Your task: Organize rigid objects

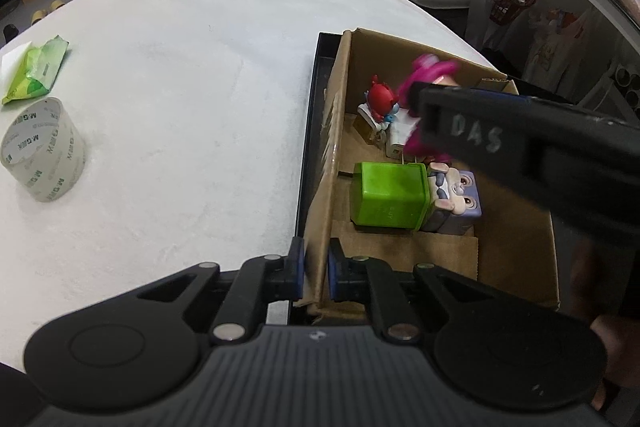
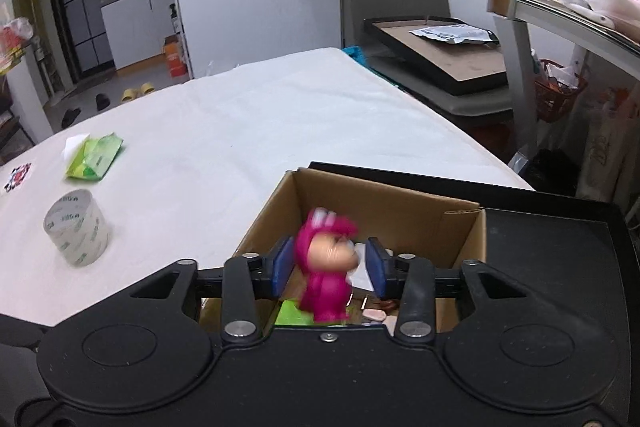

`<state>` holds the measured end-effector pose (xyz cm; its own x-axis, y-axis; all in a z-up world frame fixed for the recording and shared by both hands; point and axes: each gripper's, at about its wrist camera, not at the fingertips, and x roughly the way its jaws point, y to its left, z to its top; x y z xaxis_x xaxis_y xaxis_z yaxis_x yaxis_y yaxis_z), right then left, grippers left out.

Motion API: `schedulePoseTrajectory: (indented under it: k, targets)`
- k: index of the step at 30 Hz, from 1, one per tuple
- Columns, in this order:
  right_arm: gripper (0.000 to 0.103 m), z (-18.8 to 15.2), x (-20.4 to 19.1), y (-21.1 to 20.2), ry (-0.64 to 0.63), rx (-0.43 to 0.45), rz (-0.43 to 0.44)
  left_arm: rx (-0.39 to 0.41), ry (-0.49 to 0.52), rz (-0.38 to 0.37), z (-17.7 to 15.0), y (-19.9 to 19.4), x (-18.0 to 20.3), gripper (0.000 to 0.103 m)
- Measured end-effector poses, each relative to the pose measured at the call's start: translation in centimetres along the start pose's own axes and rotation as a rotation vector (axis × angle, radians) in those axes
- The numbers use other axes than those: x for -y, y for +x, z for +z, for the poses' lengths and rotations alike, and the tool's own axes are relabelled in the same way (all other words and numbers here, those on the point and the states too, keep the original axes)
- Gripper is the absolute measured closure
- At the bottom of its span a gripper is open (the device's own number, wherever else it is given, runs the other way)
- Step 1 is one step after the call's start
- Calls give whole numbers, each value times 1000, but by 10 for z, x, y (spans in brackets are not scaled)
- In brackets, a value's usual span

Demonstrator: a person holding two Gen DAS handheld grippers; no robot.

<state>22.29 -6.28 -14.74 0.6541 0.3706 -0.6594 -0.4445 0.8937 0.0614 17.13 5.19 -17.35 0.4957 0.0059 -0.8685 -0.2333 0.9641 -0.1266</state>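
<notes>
- The left gripper [image 1: 315, 269] is sitting nearest, its fingers [image 1: 296, 267] clenching the near wall of the cardboard box [image 1: 320, 195], one inside and one outside, steadying it.
- The right gripper [image 2: 329, 269] is hovering over the box, its fingers [image 2: 282, 269] standing apart on either side of the pink toy [image 2: 326, 267]; the toy is blurring, with a gap showing at the right pad, so it is looking released and dropping in.
- Already lying in the box are a green block [image 1: 386, 197], a purple figure [image 1: 456, 197] touching it, and a red figure [image 1: 380, 99] further back.
- The box is resting on a black tray [image 2: 552, 247] on the counter [image 1: 192, 87].
- Still waiting out on the counter, well apart from the box, are a tape roll [image 1: 42, 149] and, beyond it, a green packet [image 1: 38, 73]; the tape seems the likely remaining rigid item, so the job is looking mostly done.
</notes>
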Motion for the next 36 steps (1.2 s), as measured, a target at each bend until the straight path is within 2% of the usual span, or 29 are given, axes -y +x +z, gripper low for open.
schedulePoseTrajectory:
  k: [14, 18, 23, 25, 26, 28, 31, 36]
  targets:
    - [51, -7, 10, -5, 18, -24, -2, -63, -2, 12, 3, 1, 1, 88]
    - [46, -9, 20, -16, 53, -27, -13, -69, 10, 35, 5, -7, 5, 88]
    - [31, -14, 34, -37, 103, -22, -49, -63, 22, 43, 6, -18, 11, 86]
    - [23, -16, 37, -45, 124, -23, -66, -62, 36, 52, 6, -23, 15, 83]
    - [23, -17, 39, -51, 132, -19, -69, -61, 45, 56, 6, -26, 17, 81]
    - [21, -18, 43, -60, 138, -11, -78, -54, 60, 63, 6, -32, 20, 73]
    - [14, -16, 52, -76, 167, 3, -100, -41, 72, 71, 5, -44, 22, 61]
    - [9, -16, 72, -108, 232, 23, -113, -7, 82, 66, 5, -68, 25, 55]
